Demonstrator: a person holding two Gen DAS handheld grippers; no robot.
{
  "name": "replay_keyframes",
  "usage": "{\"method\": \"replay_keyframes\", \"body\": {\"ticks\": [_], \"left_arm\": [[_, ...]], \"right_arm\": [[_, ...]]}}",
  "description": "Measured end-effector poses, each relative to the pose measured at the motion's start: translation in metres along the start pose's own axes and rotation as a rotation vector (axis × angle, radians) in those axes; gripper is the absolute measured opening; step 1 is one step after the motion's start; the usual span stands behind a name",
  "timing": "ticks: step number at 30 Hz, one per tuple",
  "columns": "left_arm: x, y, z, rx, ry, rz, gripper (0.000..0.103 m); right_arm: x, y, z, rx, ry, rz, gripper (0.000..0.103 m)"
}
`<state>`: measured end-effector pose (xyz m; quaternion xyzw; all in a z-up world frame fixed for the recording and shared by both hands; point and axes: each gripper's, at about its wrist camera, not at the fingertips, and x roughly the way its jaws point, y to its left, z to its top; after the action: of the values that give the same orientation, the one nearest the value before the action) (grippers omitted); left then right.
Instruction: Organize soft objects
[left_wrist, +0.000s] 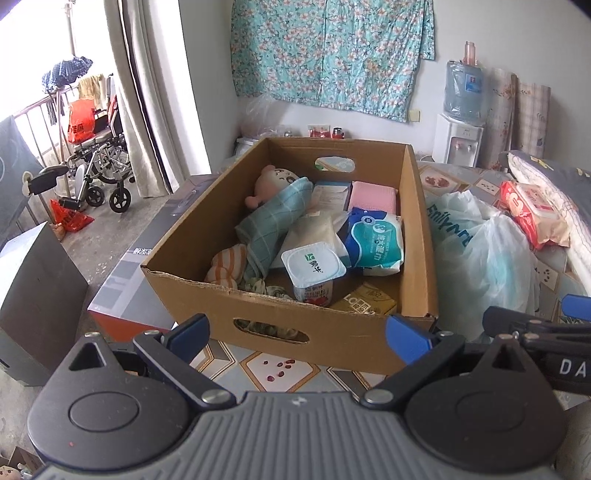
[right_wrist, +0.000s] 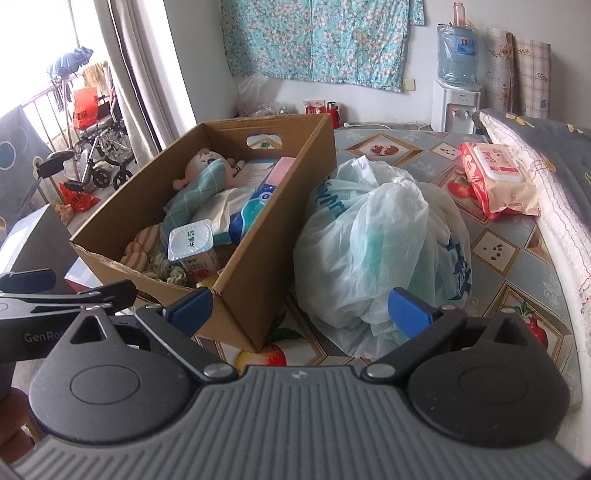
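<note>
My left claw (left_wrist: 298, 332) hangs with its blue-tipped fingers spread wide and nothing between them, just in front of the near wall of the cardboard box (left_wrist: 421, 229). My right claw (right_wrist: 302, 308) is likewise spread apart and empty, low over the patterned bench (right_wrist: 509, 251), with the box's near corner on one side and the plastic bag (right_wrist: 373, 251) straight ahead.

Inside the box, the soft things lie mixed with packaged goods. A plush toy (left_wrist: 271, 181) rests toward the far left, its body wrapped in a teal checked cloth (left_wrist: 273, 225) that runs diagonally toward the near wall. A striped orange sock (left_wrist: 225, 264) sits in the near left corner, touching the cloth. A yogurt cup (left_wrist: 314, 271) stands near the front, and beside it lies a teal and white wipes pack (left_wrist: 375, 240). A pink pack (left_wrist: 373, 197) lies at the far right of the box.

The crumpled bag sits on the bench just beside the box's right wall. Further right, a red wipes packet (right_wrist: 496, 177) lies against the folded quilt (right_wrist: 554, 177), well apart from both claws.
</note>
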<state>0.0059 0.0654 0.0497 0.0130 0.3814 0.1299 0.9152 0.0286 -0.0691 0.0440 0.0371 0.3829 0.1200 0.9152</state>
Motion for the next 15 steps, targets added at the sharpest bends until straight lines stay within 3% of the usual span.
{"method": "replay_keyframes", "body": {"ticks": [15], "left_arm": [[0.0031, -0.0005, -0.0037, 0.005, 0.022, 0.002, 0.102]], "right_arm": [[0.0056, -0.0030, -0.0042, -0.002, 0.028, -0.019, 0.102]]}}
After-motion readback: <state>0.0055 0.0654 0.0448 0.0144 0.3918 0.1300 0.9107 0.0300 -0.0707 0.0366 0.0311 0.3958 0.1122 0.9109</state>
